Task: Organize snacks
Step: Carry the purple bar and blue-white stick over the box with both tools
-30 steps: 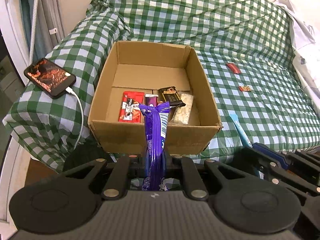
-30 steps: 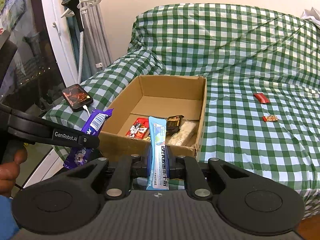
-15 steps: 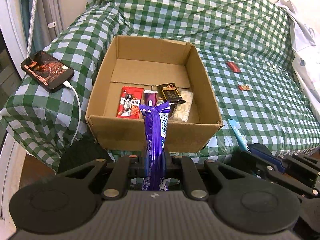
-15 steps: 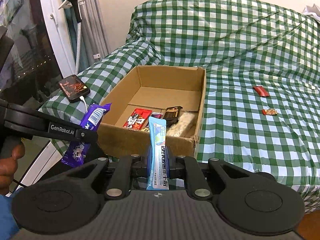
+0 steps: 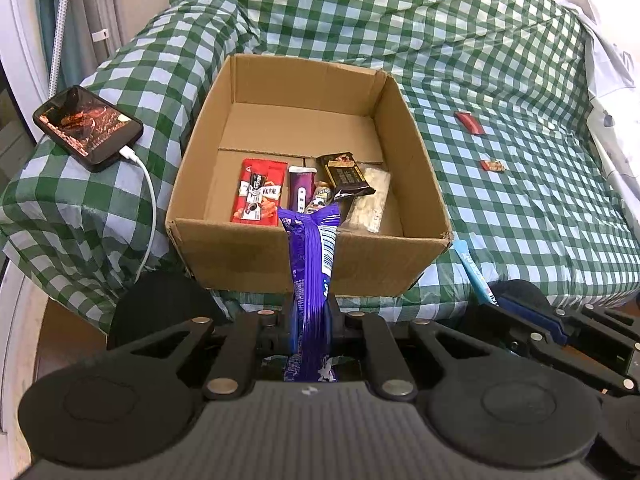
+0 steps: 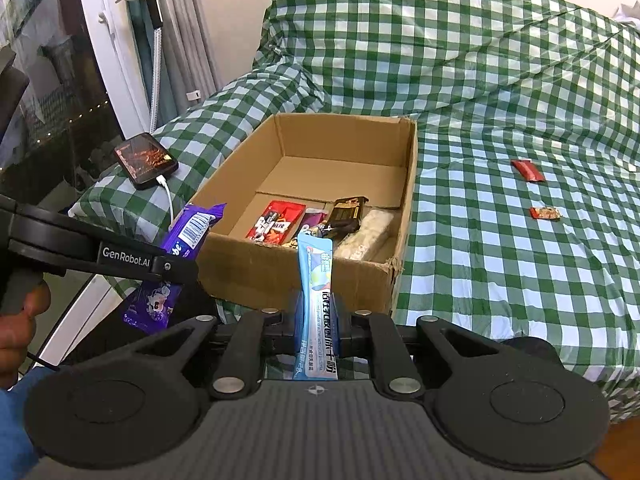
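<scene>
We hold 2 snacks before the open brown cardboard box at the bed's near edge: the purple foil wrapper clamped in the left gripper, the light-blue stick pack clamped in the right gripper. We should carry each over the near wall, then release low beside the red packet, 1 at a time, avoiding a collision.

Right tongs clamp a blue packet before the box; its snacks look jumbled.
</scene>
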The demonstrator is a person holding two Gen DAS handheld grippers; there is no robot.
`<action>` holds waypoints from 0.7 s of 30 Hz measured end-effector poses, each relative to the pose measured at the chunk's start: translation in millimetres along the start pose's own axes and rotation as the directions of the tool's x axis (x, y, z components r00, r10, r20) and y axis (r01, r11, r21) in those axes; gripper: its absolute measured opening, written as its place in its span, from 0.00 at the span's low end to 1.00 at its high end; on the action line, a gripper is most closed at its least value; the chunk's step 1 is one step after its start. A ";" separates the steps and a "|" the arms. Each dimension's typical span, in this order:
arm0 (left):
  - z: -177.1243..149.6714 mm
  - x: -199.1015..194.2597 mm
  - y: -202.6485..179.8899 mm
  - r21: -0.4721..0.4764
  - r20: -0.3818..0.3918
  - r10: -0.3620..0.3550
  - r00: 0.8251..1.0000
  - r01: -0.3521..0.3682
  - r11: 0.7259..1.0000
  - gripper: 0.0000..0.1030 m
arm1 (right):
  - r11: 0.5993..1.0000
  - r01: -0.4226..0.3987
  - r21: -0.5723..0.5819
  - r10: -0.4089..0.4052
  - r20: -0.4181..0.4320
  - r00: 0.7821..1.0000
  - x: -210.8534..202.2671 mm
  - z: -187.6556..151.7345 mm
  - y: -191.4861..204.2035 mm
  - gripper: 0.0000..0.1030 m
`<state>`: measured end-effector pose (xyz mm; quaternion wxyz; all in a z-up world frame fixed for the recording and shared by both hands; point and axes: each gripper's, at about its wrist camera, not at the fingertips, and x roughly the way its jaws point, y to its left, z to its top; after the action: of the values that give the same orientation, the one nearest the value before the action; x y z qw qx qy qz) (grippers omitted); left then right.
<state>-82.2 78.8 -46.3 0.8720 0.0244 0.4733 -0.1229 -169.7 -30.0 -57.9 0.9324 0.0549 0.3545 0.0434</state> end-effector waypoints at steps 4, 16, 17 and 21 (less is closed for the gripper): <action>1.3 4.7 0.3 -0.004 -0.013 0.000 1.000 0.000 1.000 0.12 | 1.000 -0.001 -0.002 0.001 -0.015 1.000 4.0 0.8 0.1 0.14; 4.3 20.7 2.5 -0.015 -0.054 -0.001 0.999 0.001 1.000 0.12 | 1.000 0.003 0.007 -0.002 -0.052 0.999 18.8 4.0 -2.6 0.14; 4.4 22.0 2.6 -0.017 -0.058 -0.002 0.998 0.001 1.000 0.12 | 1.000 0.004 0.007 -0.003 -0.055 0.998 20.2 4.4 -2.7 0.14; 5.2 27.8 4.1 -0.019 -0.071 -0.003 0.997 0.002 1.000 0.12 | 1.000 0.003 0.009 -0.003 -0.069 0.998 25.4 5.2 -2.7 0.14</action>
<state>-62.5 76.6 -66.9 0.8546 0.0200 0.5051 -0.1185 -147.2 -30.0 -71.0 0.9195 0.0573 0.3866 0.0421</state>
